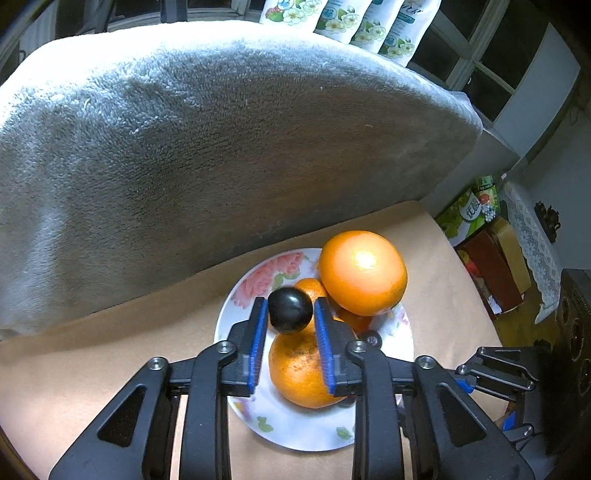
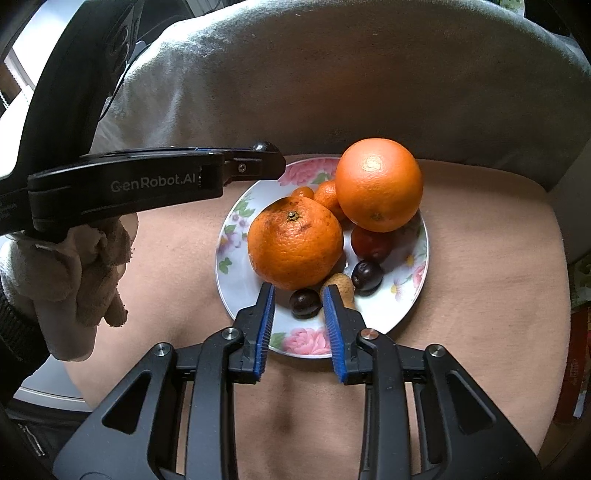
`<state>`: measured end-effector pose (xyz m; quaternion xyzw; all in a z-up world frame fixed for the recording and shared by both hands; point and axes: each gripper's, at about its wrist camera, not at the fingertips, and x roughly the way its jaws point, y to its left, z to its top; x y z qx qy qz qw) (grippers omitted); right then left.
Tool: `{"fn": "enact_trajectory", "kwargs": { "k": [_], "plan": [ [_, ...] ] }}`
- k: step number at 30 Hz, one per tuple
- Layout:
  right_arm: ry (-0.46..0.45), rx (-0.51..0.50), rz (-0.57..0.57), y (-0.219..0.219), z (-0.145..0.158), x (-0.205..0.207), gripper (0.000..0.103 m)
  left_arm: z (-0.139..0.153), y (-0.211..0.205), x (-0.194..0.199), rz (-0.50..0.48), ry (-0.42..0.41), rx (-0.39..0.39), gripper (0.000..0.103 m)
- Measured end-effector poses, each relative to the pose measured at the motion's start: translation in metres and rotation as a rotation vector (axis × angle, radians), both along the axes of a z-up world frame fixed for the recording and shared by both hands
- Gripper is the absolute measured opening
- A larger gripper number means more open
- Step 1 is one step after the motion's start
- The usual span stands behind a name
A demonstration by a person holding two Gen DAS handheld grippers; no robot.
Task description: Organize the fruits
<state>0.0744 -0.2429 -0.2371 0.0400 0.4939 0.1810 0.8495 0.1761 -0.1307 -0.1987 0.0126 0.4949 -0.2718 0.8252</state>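
A flowered plate [image 2: 229,258] on a tan cushion holds a big smooth orange [image 2: 378,184], a rough orange [image 2: 295,243], a small mandarin [image 2: 327,195], a red plum [image 2: 371,242], a dark plum [image 2: 366,275] and a small tan fruit [image 2: 341,286]. My right gripper [image 2: 299,295] is open low over the plate's near side; another dark plum [image 2: 304,302] lies on the plate between its pads, with a gap on the left. My left gripper [image 1: 290,308] hovers above the plate [image 1: 295,424]. A black plum [image 1: 290,310] sits between its tips, its edge smeared, with the pads just off it.
A grey fleece blanket [image 1: 221,147] rises behind the plate and the tan cushion [image 1: 92,369]. A gloved hand [image 2: 85,266] holds the left gripper [image 2: 273,162] at the plate's far left. Cartons [image 1: 491,266] stand beyond the cushion's right edge, and flowered packets [image 1: 351,18] at the top.
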Motion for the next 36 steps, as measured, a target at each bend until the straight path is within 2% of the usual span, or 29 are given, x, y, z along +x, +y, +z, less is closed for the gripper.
{"fn": "enact_trajectory", "kwargs": {
  "k": [1, 2, 5, 8, 11, 13, 14, 17, 20, 23, 26, 35, 36],
  "plan": [
    [-0.006, 0.0, -0.002, 0.0, 0.001, 0.0, 0.048, 0.001, 0.0, 0.0, 0.001, -0.003, -0.001, 0.028],
    [-0.012, 0.002, -0.004, -0.002, 0.002, -0.001, 0.049, 0.002, 0.0, 0.0, 0.003, -0.005, -0.001, 0.028],
    [-0.018, 0.005, -0.008, -0.003, 0.004, -0.001, 0.05, 0.003, 0.0, -0.001, 0.006, -0.008, -0.001, 0.029],
    [-0.022, 0.004, -0.009, -0.004, 0.006, -0.001, 0.05, 0.004, -0.001, -0.003, 0.006, -0.012, 0.0, 0.04],
    [-0.026, -0.007, -0.009, -0.003, 0.009, -0.001, 0.051, 0.006, -0.003, -0.005, 0.004, -0.019, 0.002, 0.042],
    [-0.036, -0.013, -0.014, -0.003, 0.011, -0.002, 0.062, 0.007, -0.003, -0.006, 0.004, -0.022, 0.004, 0.043],
    [-0.041, -0.013, -0.017, -0.003, 0.012, -0.002, 0.063, 0.007, -0.003, -0.007, 0.005, -0.022, 0.003, 0.045],
    [-0.044, -0.017, -0.024, -0.005, 0.014, -0.003, 0.063, 0.008, -0.003, -0.008, 0.004, -0.023, 0.006, 0.047],
    [-0.044, -0.027, -0.029, -0.005, 0.015, -0.003, 0.063, 0.011, -0.002, -0.01, 0.007, -0.027, 0.01, 0.057],
    [-0.042, -0.034, -0.033, -0.007, 0.016, -0.003, 0.063, 0.014, -0.002, -0.012, 0.011, -0.034, 0.013, 0.057],
    [-0.04, -0.039, -0.038, -0.006, 0.018, -0.002, 0.063, 0.017, 0.001, -0.014, 0.022, -0.038, 0.019, 0.065],
    [-0.038, -0.047, -0.053, -0.011, 0.028, -0.006, 0.064, 0.028, 0.014, -0.027, 0.064, -0.034, 0.029, 0.067],
    [-0.035, -0.047, -0.056, -0.011, 0.029, -0.005, 0.066, 0.03, 0.016, -0.029, 0.071, -0.035, 0.031, 0.069]
  ]
}}
